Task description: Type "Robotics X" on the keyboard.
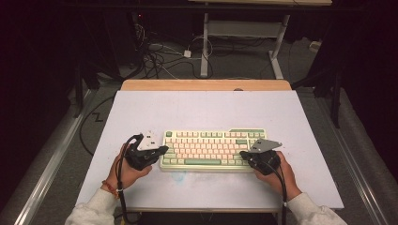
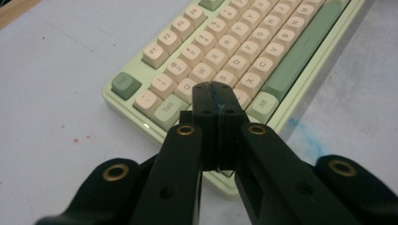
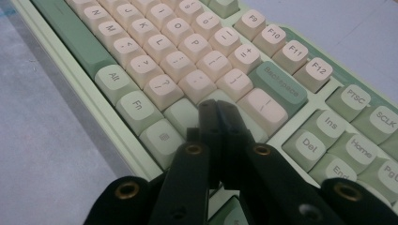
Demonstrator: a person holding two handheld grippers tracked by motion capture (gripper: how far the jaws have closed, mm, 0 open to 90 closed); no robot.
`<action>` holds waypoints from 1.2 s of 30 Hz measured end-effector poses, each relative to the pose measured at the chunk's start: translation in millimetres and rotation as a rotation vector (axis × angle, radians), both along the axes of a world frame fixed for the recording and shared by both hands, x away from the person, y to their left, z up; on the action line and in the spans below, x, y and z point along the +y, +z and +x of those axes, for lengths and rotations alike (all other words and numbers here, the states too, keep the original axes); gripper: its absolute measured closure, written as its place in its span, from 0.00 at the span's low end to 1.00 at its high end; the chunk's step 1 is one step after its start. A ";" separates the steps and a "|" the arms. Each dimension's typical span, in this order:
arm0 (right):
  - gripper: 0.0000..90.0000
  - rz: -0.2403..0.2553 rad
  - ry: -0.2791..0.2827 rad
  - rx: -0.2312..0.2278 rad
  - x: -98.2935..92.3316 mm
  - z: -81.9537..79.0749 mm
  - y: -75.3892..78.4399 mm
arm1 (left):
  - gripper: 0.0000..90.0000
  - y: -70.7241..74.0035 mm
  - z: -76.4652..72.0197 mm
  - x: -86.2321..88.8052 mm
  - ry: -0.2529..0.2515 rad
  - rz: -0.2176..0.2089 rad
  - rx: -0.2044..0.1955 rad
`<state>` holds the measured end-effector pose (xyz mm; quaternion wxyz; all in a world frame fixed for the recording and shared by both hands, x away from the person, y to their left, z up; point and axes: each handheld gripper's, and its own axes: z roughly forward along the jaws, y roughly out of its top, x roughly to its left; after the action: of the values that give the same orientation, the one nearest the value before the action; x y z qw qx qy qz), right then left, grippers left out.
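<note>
Keyboard (image 1: 213,150): plastic, matt keycaps in cream and sage green, smooth pale-green case. Left gripper (image 2: 217,101) and right gripper (image 3: 217,110): black matt plastic jaws, brass-looking rivets. Table top (image 1: 197,110): smooth matt white sheet, wooden strip (image 1: 206,85) at far edge.
</note>
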<state>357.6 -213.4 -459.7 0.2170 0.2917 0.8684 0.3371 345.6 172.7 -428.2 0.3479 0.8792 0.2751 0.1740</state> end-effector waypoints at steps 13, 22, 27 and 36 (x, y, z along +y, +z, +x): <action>1.00 -0.002 -0.004 0.000 0.3 -0.3 0.2 | 0.97 -5.1 13.0 -33.4 -0.071 0.049 0.014; 1.00 -0.004 -0.005 -0.002 0.6 -0.7 0.1 | 0.97 -12.5 19.0 -49.8 -0.110 0.088 0.034; 1.00 -0.003 -0.004 -0.002 0.5 -0.8 0.0 | 0.97 -14.9 22.9 -54.8 -0.116 0.097 0.041; 1.00 -0.002 -0.002 -0.002 0.2 -0.7 -0.1 | 0.97 -19.3 27.0 -60.5 -0.127 0.108 0.059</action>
<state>356.9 -213.2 -459.7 0.2186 0.2922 0.8681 0.3365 372.6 112.2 -447.4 0.3022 0.9171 0.2190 0.1399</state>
